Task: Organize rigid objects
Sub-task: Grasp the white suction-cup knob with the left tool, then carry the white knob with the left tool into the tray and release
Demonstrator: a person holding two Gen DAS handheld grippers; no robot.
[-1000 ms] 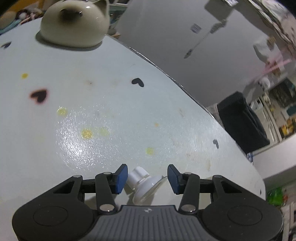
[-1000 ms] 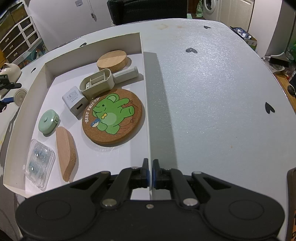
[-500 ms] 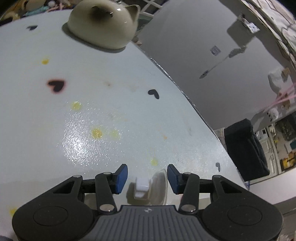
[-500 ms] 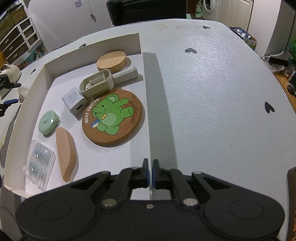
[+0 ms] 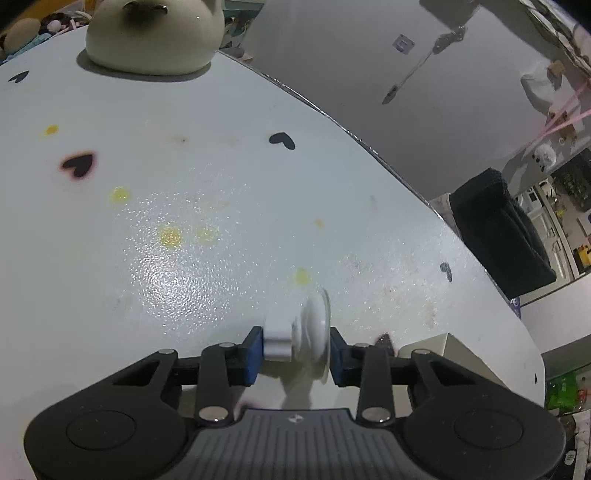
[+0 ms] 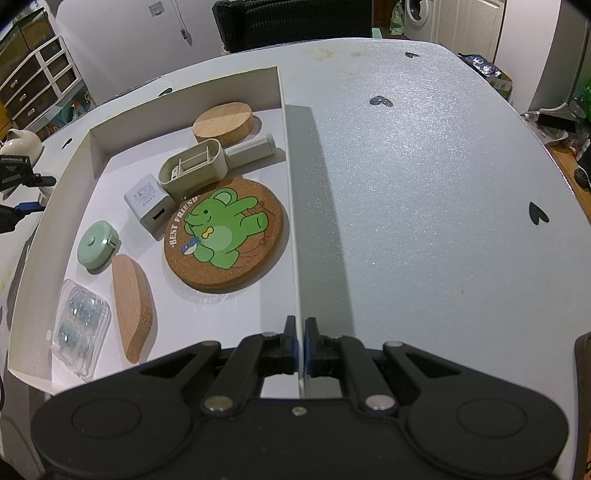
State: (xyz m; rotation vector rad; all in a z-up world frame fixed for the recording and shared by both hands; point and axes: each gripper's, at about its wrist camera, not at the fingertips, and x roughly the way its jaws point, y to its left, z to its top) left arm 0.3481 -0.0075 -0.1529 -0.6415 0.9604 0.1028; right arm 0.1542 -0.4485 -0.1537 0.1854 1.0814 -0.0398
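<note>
My left gripper (image 5: 295, 349) is shut on a white suction-cup hook (image 5: 308, 334) and holds it above the white table (image 5: 184, 203). My right gripper (image 6: 300, 345) is shut on the right wall of a white cardboard box (image 6: 291, 206). The box holds a cork coaster with a green bear (image 6: 225, 232), a round wooden disc (image 6: 223, 123), a beige holder (image 6: 194, 166), a white charger (image 6: 149, 205), a green tape measure (image 6: 98, 247), a wooden block (image 6: 133, 306) and a clear plastic case (image 6: 79, 328). The left gripper also shows at the left edge of the right wrist view (image 6: 22, 192).
A cream cat-shaped ceramic (image 5: 155, 35) stands at the table's far edge. A corner of the box (image 5: 458, 350) shows right of the left gripper. A black chair (image 6: 291, 22) stands beyond the table. Black heart marks and yellow stains dot the tabletop.
My left gripper has closed on the suction-cup hook and lifted it off the table, moving toward the box. The right gripper has stayed shut on the box wall.
</note>
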